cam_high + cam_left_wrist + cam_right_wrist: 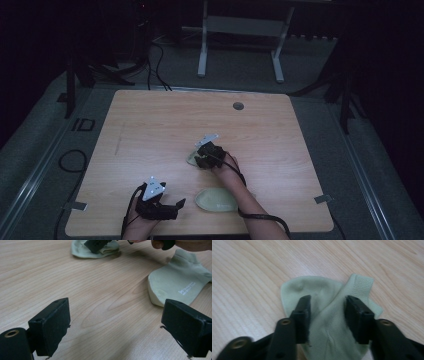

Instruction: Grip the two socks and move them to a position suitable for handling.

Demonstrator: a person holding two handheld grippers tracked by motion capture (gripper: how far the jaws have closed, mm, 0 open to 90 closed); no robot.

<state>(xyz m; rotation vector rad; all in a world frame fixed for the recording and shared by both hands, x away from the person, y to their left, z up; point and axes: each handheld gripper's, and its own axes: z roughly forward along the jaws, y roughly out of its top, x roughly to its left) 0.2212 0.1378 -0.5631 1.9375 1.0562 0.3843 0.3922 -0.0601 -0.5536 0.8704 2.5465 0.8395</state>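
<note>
Wooden table (150, 130): far and left areas bare. Right gripper (205, 159) mid-table, jaws apart astride crumpled sock (324, 322); left gripper (172, 207) near edge, jaws apart, beside flat sock (216, 199)

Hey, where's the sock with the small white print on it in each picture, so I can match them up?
High view: the printed sock lies near the table's front edge, beside the person's right forearm.
Left gripper view: it is at the right, white print facing up.
Right gripper view: I can't find it; the sock there is the other sock.
Shared landmark: the other sock under the right gripper, also at top of the left gripper view.
</note>
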